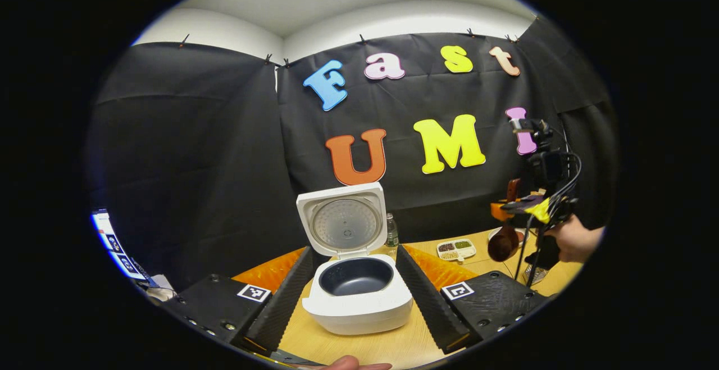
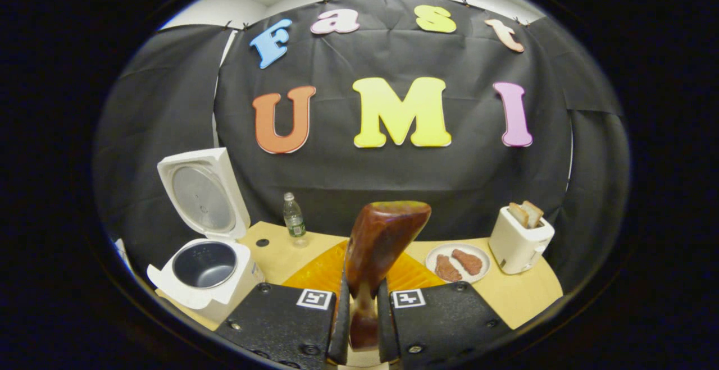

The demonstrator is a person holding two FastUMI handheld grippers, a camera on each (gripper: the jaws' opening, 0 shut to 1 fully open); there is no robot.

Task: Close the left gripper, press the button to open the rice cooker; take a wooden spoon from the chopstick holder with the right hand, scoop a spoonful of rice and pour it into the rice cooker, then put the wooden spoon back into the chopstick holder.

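Rice cooker [image 1: 357, 291] sits lid up on the table [image 1: 359, 345], pot bare; left claw [image 1: 355, 297] gapes around it; right claw [image 2: 359, 319] clamps the wooden spoon [image 2: 377, 246], raised

The wooden spoon [image 2: 377, 257] hides its lower handle between the right gripper [image 2: 359, 319] fingers (bowl contents untellable).

Left claw [image 1: 353, 297]: two black blocks w/ ribbed inner faces, screws along the edges, a square black-and-white marker on each. Right claw [image 2: 359, 325] has the same build: black blocks, screws, one marker per side. Seen from the left gripper view it carries a black camera unit w/ looped black cables, plus orange and yellow parts.
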